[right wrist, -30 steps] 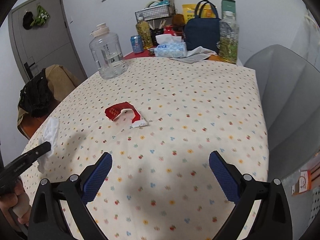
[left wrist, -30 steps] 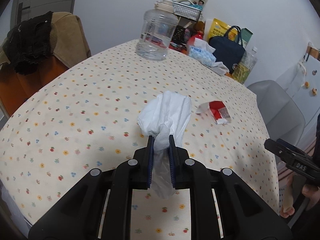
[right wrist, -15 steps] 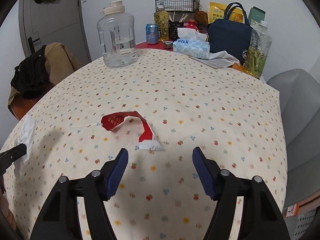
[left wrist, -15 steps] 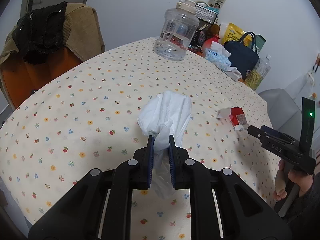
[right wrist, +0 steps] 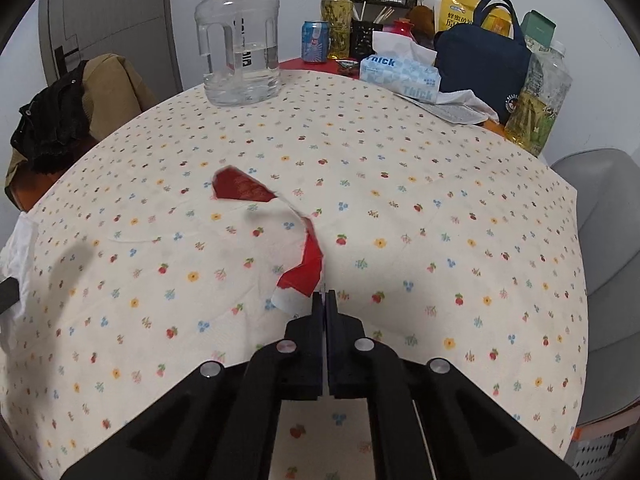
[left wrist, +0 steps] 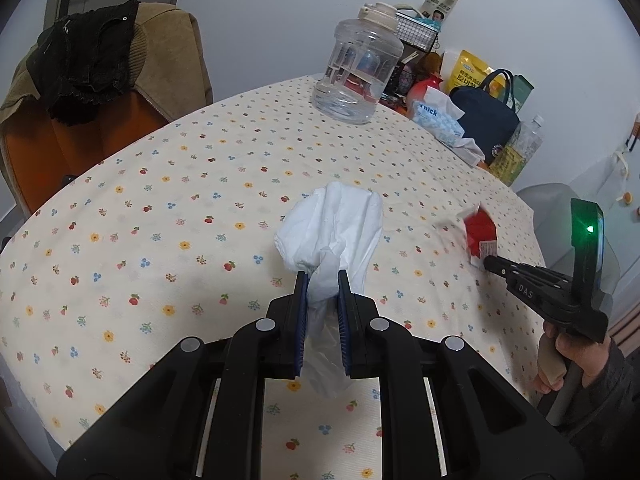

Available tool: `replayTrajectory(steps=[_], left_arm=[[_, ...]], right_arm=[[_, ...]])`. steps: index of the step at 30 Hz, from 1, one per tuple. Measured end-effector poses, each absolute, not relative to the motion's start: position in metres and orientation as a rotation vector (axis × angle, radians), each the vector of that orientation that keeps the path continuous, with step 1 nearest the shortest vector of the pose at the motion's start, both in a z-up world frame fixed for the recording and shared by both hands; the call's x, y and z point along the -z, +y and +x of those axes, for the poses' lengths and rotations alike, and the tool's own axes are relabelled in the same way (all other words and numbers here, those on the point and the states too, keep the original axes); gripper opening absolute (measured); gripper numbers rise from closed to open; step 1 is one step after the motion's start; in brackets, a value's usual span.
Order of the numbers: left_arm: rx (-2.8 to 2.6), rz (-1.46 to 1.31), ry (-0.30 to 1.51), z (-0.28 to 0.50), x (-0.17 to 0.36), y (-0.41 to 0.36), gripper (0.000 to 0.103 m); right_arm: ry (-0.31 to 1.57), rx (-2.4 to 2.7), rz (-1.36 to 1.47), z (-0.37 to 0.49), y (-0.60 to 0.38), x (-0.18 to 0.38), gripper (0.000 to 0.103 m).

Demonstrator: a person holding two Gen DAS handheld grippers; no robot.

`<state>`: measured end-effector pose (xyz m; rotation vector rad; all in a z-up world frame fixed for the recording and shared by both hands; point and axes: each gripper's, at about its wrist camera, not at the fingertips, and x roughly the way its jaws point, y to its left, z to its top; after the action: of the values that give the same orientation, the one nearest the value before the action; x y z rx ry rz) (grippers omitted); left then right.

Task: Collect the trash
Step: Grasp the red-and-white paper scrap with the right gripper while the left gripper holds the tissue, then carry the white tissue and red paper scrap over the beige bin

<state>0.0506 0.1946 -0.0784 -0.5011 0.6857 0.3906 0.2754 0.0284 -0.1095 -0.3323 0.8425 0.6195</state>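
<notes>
A crumpled white tissue [left wrist: 332, 224] hangs above the flowered tablecloth [left wrist: 160, 208], pinched between the blue pads of my left gripper [left wrist: 323, 276], which is shut on it. A torn red-and-white wrapper [right wrist: 306, 272] lies on the cloth near the table's middle. My right gripper [right wrist: 324, 296] is shut, its tips pinching the wrapper's near edge. In the left wrist view the right gripper [left wrist: 487, 262] meets the wrapper [left wrist: 480, 232] at the right, with a person's hand on its handle. The tissue [right wrist: 16, 248] also shows at the left edge of the right wrist view.
At the table's far end stand a large clear water jug [right wrist: 240, 48], a blue tissue box [right wrist: 400, 76], a navy bag [right wrist: 480, 64], a can and bottles. A chair draped with clothes [left wrist: 92, 60] stands at the left, a grey chair [right wrist: 600, 240] at the right.
My right gripper came down toward the red wrapper and its jaws went from wide open to shut on the wrapper's edge. The left gripper kept its hold on the tissue.
</notes>
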Motion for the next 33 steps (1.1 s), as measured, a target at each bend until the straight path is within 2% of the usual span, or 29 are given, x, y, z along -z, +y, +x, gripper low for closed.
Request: replayTrajectory(steps=[12,33], left_arm=[[-0.307,-0.474,0.681,0.062,0.068,0.160,0.014],[-0.020,-0.347,0.712,0.113,0.052,0.035,0.014]], right_arm=[[0.809,-0.607,-0.274,0.223,-0.027,0.085,0.002],[0.768,-0.367,-0.026,0.164,-0.220,0.055,0.002]])
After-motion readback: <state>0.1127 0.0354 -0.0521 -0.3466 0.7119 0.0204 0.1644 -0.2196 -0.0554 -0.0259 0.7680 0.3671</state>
